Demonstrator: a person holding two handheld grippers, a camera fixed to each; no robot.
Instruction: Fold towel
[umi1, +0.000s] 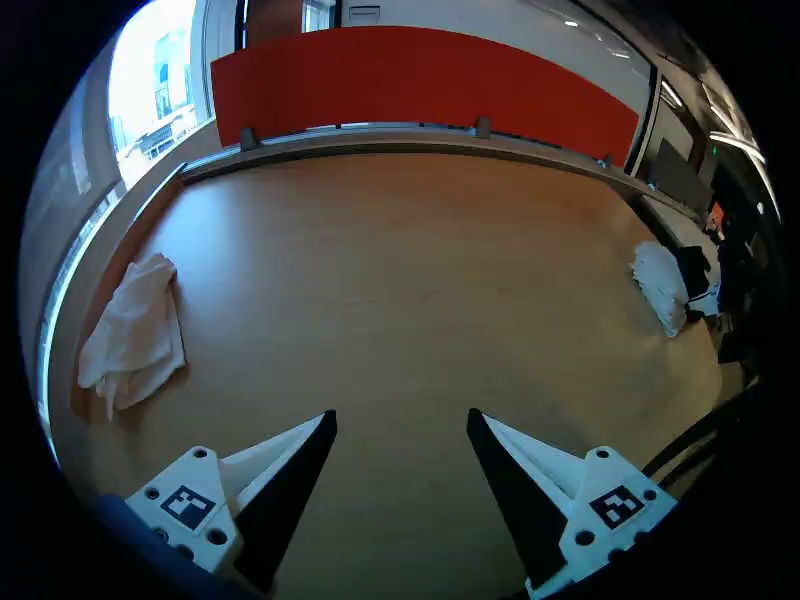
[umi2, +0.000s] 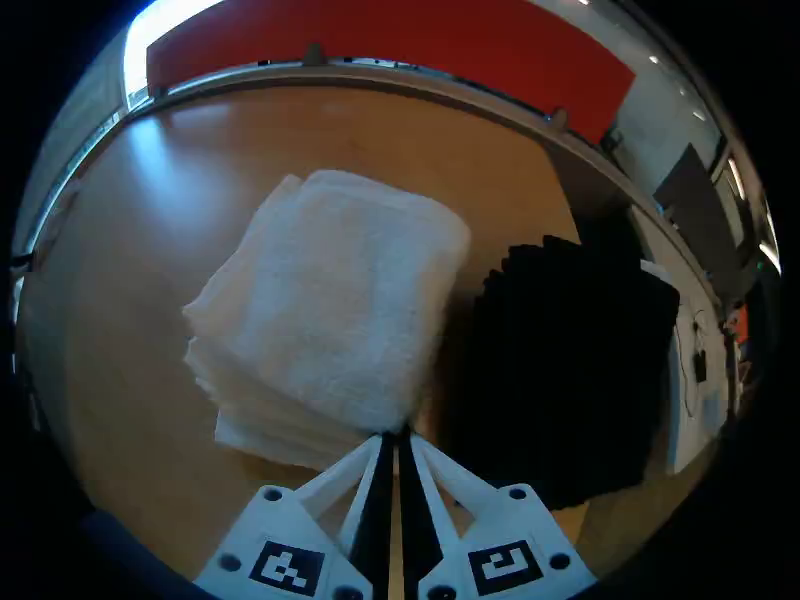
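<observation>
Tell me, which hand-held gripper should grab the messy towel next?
Probably the left hand-held gripper: it is open, and the crumpled towel lies ahead on its left. The right hand-held gripper is shut, its tips at the folded towels.

Table (umi1: 420, 280) mid wide open; clutter at edges only.
Crumpled towel (umi1: 135, 335) far L, red divider (umi1: 420, 85) walls the back. Far R: white towel stack (umi1: 660, 285) w/ black stack (umi2: 570, 370) just beside.
</observation>
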